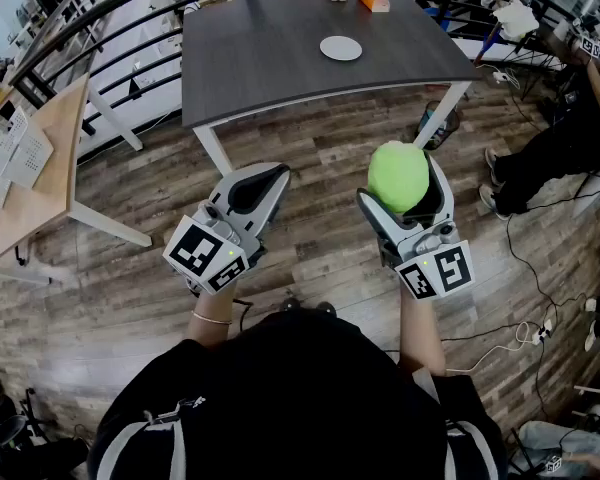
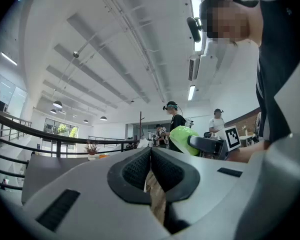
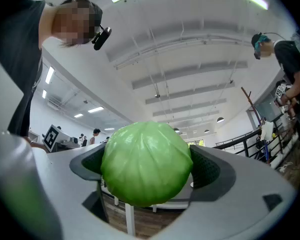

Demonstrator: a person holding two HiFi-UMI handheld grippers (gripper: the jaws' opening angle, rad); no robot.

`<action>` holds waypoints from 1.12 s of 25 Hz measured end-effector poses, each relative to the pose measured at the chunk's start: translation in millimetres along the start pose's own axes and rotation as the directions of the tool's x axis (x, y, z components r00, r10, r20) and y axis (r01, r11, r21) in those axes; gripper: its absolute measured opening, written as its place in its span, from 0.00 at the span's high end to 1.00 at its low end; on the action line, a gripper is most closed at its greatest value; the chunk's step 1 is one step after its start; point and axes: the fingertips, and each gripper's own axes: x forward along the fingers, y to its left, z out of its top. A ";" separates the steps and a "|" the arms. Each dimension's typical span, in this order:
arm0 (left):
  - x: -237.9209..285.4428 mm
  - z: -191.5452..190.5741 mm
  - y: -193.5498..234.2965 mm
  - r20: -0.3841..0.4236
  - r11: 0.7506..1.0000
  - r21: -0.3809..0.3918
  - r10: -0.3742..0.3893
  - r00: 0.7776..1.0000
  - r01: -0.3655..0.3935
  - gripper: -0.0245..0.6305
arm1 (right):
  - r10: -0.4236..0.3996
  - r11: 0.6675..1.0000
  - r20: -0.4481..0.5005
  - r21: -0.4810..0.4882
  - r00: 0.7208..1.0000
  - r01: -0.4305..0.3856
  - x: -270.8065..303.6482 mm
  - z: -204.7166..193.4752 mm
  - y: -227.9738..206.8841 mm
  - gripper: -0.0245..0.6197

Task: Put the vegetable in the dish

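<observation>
- Wooden desk, far left: papers lie on its top.
- Dark railing: curves round behind the desk and the table, at the edge of a high room with white ceiling beams and strip lights.
- Left gripper: low centre-left, over the floor, jaws pressed together with nothing between them.
- Floor: wood planks, running between both grippers and the table.
- Grey table, top centre, on white legs: well ahead of the grippers.
- White dish: small and round, lies bare on the table, right of its middle.
- Orange box: at the table's far edge, beyond the dish and apart from it.
- Right gripper: low centre-right, jaws spread wide and clamped on either side of the green cabbage.
- Green cabbage: round, held in the air above the floor, well short of the table and the dish.
- Seated person, far right, in dark clothes.
- Cables: trail across the floor at the right.
</observation>
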 end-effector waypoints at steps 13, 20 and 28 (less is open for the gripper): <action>4.7 0.2 -4.0 -0.003 1.000 0.009 0.001 1.000 -0.001 0.95 | -0.019 1.000 -0.011 0.008 1.000 0.019 -2.3 -0.5 -8.1 0.17; 11.3 1.3 -8.9 0.001 1.000 0.013 0.008 1.000 -0.008 0.95 | -0.024 1.000 -0.014 0.017 1.000 0.024 -5.2 1.8 -17.3 0.17; 26.4 -0.6 -21.7 0.006 1.000 0.019 0.021 1.000 -0.021 0.95 | -0.007 1.000 -0.011 0.023 1.000 0.007 -13.8 5.8 -31.5 0.17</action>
